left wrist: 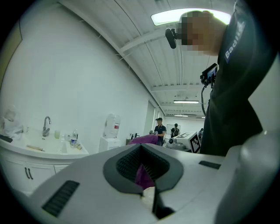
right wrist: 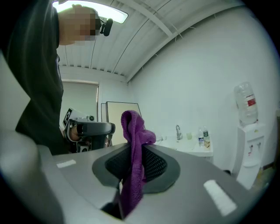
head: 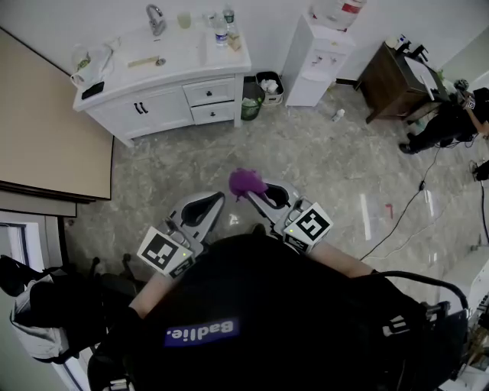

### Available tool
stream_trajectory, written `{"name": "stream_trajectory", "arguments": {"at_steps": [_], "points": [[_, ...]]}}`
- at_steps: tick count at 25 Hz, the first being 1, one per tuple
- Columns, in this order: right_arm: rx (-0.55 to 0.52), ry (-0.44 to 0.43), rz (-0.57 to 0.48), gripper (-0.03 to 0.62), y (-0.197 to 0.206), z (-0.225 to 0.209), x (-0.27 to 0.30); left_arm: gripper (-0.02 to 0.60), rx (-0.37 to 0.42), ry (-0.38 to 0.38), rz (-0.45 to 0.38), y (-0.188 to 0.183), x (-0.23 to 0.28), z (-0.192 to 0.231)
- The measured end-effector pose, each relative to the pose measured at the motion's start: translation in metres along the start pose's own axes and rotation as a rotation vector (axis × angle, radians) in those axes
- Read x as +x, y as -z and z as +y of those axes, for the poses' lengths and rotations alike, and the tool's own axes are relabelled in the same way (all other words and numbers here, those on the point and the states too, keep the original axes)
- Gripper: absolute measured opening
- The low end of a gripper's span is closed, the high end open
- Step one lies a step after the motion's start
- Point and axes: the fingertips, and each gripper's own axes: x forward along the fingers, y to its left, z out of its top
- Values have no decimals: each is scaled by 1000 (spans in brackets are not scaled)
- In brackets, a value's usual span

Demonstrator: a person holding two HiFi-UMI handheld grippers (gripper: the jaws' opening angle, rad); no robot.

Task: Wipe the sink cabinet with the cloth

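Note:
The white sink cabinet (head: 164, 88) with its faucet (head: 155, 19) stands against the far wall, well ahead of both grippers; it also shows as the sink cabinet (left wrist: 26, 168) at the left of the left gripper view and far off as the sink cabinet (right wrist: 192, 151) in the right gripper view. A purple cloth (head: 246, 183) hangs bunched from my right gripper (head: 263, 195), which is shut on it. The cloth (right wrist: 133, 148) drapes over that gripper's (right wrist: 131, 153) jaws. My left gripper (head: 205, 211) is beside it, shut and holding nothing. Past the left gripper (left wrist: 142, 151) the cloth (left wrist: 144, 140) shows.
A water dispenser (head: 321, 57) and bins (head: 260, 92) stand right of the cabinet. Bottles (head: 221, 30) and small items sit on the counter. A brown desk (head: 393, 80), a person (head: 451, 122) and floor cables (head: 405, 214) are at the right. A tan board (head: 46, 130) leans at the left.

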Motion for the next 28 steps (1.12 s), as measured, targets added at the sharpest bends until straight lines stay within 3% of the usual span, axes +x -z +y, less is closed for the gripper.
{"name": "stream_trajectory", "arguments": {"at_steps": [9, 19, 28], "points": [[26, -26, 6, 55, 3, -21, -9, 0, 7, -34, 14, -1, 16, -3], [75, -94, 28, 55, 20, -66, -13, 0, 40, -141, 19, -5, 47, 10], [64, -87, 63, 57, 21, -77, 53, 0, 34, -144, -4, -6, 29, 80]]}}
